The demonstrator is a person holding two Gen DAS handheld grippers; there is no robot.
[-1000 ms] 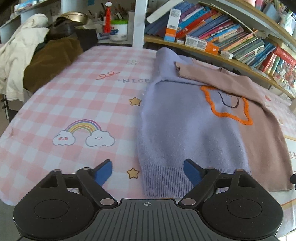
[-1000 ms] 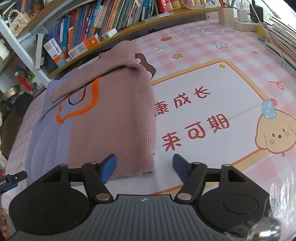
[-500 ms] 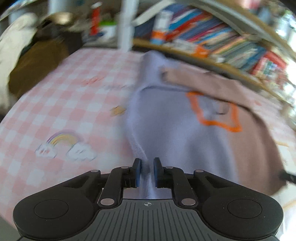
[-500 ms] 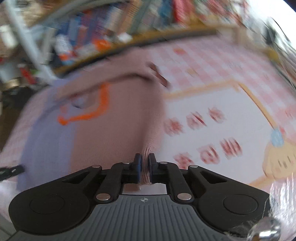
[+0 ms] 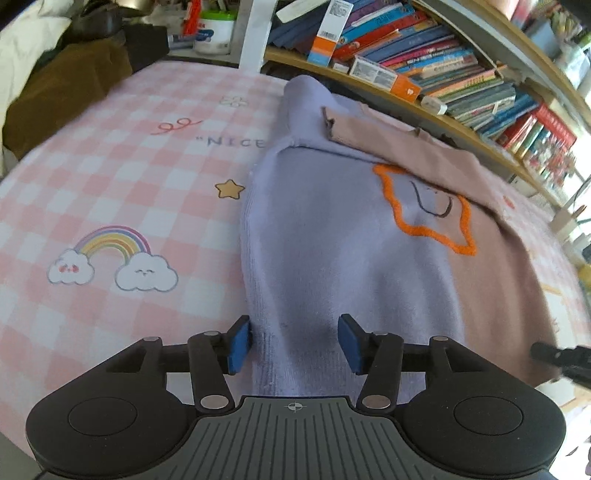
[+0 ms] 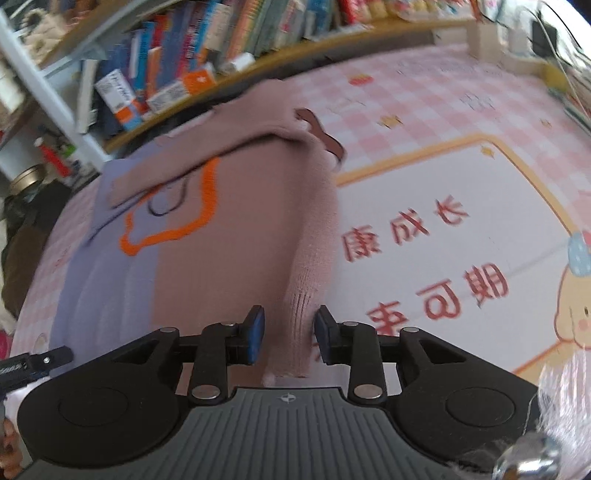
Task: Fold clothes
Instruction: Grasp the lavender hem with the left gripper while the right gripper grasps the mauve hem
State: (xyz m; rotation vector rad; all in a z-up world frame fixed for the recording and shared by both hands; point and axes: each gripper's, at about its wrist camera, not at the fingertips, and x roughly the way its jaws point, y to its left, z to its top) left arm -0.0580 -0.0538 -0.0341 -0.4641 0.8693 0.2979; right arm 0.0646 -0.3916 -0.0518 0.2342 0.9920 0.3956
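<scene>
A sweater, half lavender [image 5: 332,240] and half dusty pink [image 6: 229,258], lies flat on the pink checked tablecloth [image 5: 110,177]. An orange star outline [image 5: 424,206] marks its chest, and a pink sleeve [image 6: 207,158] is folded across the top. My left gripper [image 5: 295,345] straddles the lavender hem corner; its jaws are opening and the cloth lies loose between them. My right gripper [image 6: 290,332] straddles a raised ridge of the pink hem [image 6: 299,314]; its jaws are opening too and the pads stand off the knit.
A bookshelf [image 5: 443,66] packed with books runs along the table's far edge. Brown and white clothes [image 5: 55,74] are heaped at the far left. The tablecloth's white panel with red characters [image 6: 424,258] lies right of the sweater. A power strip [image 6: 509,33] sits far right.
Both grippers, wide open a second ago, shut on the hem corners half a second ago and now stand parted again. The hem edges sit bunched up closer to the jaws than before.
</scene>
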